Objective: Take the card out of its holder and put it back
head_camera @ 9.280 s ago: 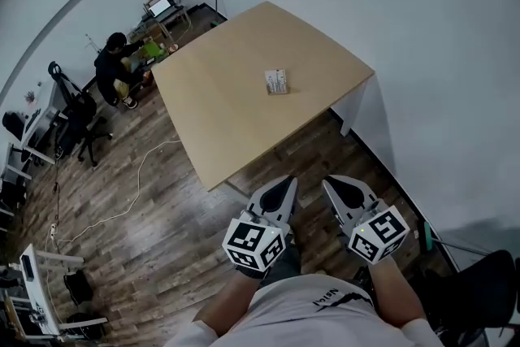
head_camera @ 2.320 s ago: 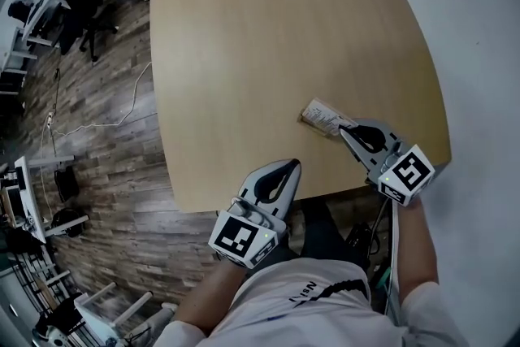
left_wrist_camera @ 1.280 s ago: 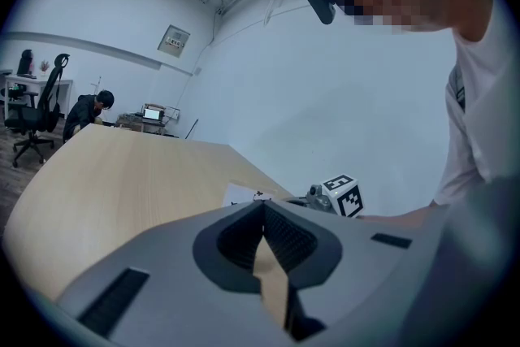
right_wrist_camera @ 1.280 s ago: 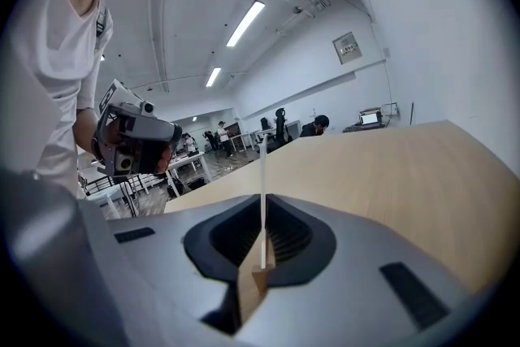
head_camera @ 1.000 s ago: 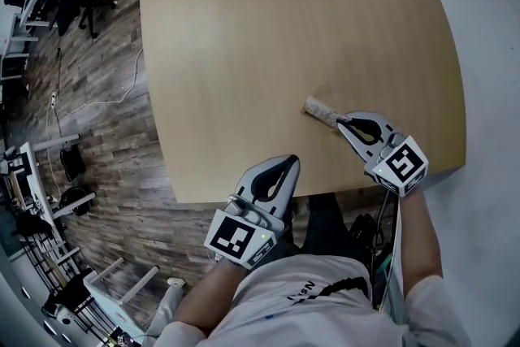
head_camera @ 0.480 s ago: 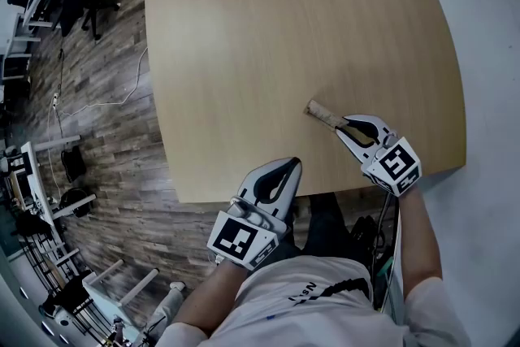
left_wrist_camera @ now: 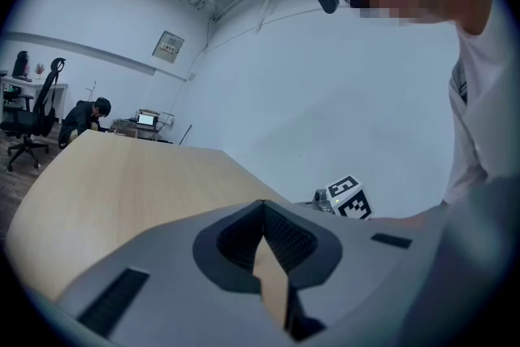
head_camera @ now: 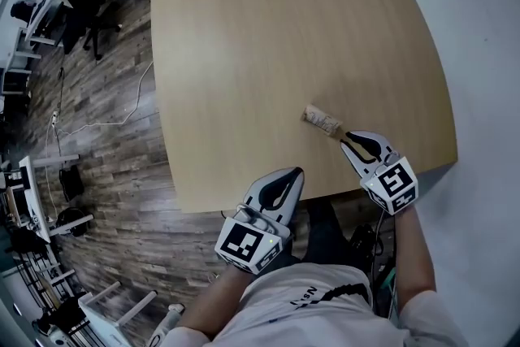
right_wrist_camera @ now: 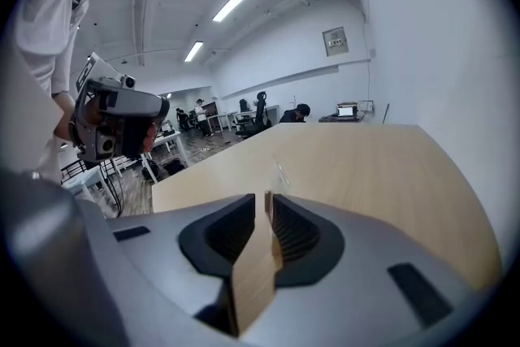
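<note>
Right gripper (right_wrist_camera: 266, 201): the jaws are pinched almost together on the near end of the card holder (head_camera: 322, 119), which shows as a thin sliver edge-on between the ribbed pads.
Left gripper (left_wrist_camera: 262, 206): the jaws are closed tip to tip with nothing between them. It sits at the table's near edge, well apart from the holder.
Holder's place: above the table (head_camera: 260, 36), near its near right corner; whether the far end touches the wood cannot be told.
Card: not distinguishable from its sleeve in any view.
Handling: probably light, thin, bendy and slick, so an end pinch may let it droop or slip. A sound hold would be one gripper on the sleeve's closed end and the other on the card's exposed edge.
Materials: flat rectangular sleeve, glossy, with print; pale matte wood-grain tabletop; grey plastic jaws with black ribbing.
</note>
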